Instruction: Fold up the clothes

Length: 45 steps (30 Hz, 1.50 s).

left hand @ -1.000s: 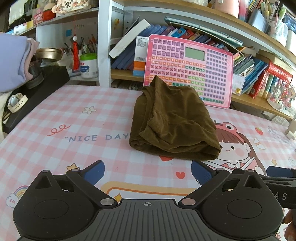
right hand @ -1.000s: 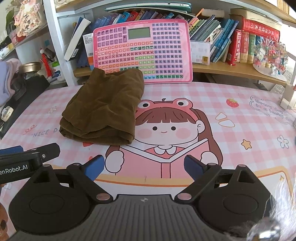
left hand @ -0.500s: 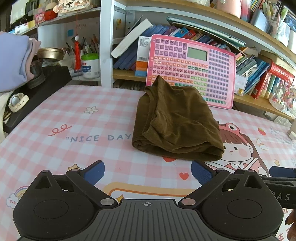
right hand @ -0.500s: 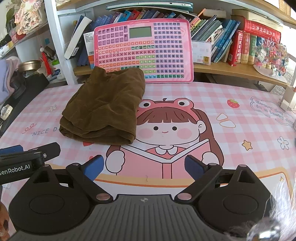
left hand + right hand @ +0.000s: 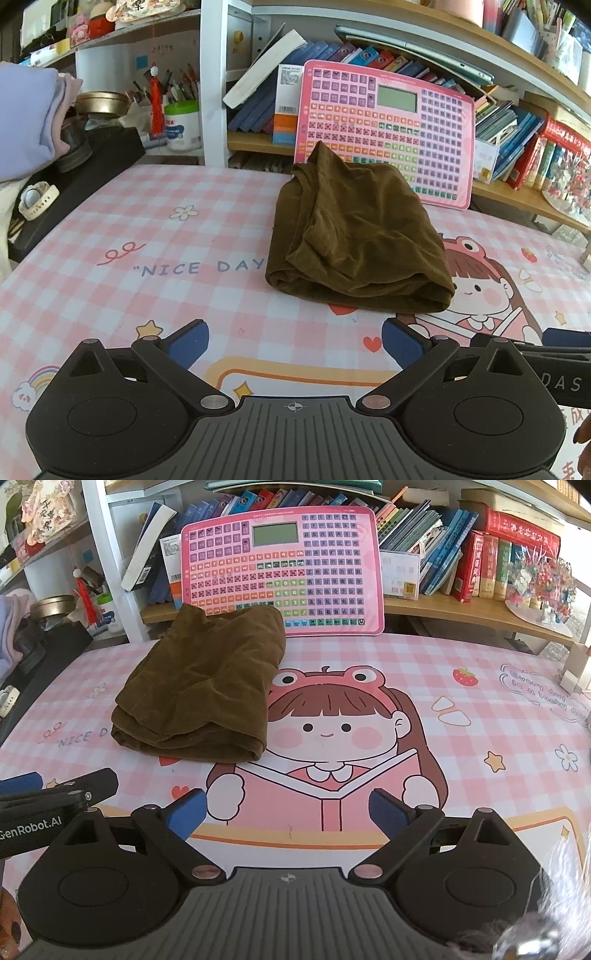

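Little has moved since the earlier frames: both views creep slightly nearer and the brown garment (image 5: 356, 236) lies where it lay, unaltered in shape. Item: one garment, brown, soft matte knit or velour-like cloth, folded into a thick rough rectangle, several layers showing at the near rolled edge, creases across the top, one far corner peaked up against the pink keypad board (image 5: 384, 129). Location: on the worktop (image 5: 110, 221), left of the cartoon girl print, partly covering the "NICE DAY" lettering, well apart from both tools. Left tongs (image 5: 295, 341): spread wide, blue pads bare, gripping nothing, hovering over the near edge of the mat. Right tongs (image 5: 286, 810): likewise spread, empty, over the printed book. Worktop cover: smooth, glossy, pink-and-white check, probably slippery. Board: rigid plastic, propped on the shelf edge, leaning. Surround: shelves of books (image 5: 480, 565), a white tub (image 5: 181, 125), a black case (image 5: 74, 184) at left with a watch (image 5: 35, 197) on it. Risks, as judged: the stacked layers are loose, so a pinch at the rolled edge may catch only the top ply and drag the fold open; the slick cover may let the whole bundle slide rather than crease; a push toward the far side could nudge the leaning board and topple it.
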Motion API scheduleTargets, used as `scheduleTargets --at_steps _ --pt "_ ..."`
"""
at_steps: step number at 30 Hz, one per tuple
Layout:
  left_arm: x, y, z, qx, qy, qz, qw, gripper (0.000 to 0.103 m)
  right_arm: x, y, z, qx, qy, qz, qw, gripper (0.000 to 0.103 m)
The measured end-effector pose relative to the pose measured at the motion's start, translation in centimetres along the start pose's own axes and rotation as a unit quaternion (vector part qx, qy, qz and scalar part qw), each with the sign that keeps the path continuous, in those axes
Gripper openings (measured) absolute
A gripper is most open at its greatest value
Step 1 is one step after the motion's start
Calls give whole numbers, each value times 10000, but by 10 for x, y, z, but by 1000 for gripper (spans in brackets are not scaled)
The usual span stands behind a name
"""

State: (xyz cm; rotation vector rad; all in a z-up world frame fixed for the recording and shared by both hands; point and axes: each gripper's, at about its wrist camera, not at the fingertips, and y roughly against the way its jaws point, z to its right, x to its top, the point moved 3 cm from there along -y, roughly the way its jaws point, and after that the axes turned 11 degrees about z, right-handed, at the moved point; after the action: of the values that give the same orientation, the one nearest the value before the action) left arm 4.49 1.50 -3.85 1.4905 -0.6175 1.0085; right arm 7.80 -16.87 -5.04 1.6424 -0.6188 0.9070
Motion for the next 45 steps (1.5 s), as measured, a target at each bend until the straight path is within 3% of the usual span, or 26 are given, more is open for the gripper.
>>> scheduleTargets --at_steps 29,45 --pt "-3 -10 -7 19 46 -210 9998 101 -2 -11 -4 -110 -34 -97 9999 98" --pt "-3 -9 -4 90 -233 -179 9995 101 -3 -11 -4 -109 -85 -142 9998 98"
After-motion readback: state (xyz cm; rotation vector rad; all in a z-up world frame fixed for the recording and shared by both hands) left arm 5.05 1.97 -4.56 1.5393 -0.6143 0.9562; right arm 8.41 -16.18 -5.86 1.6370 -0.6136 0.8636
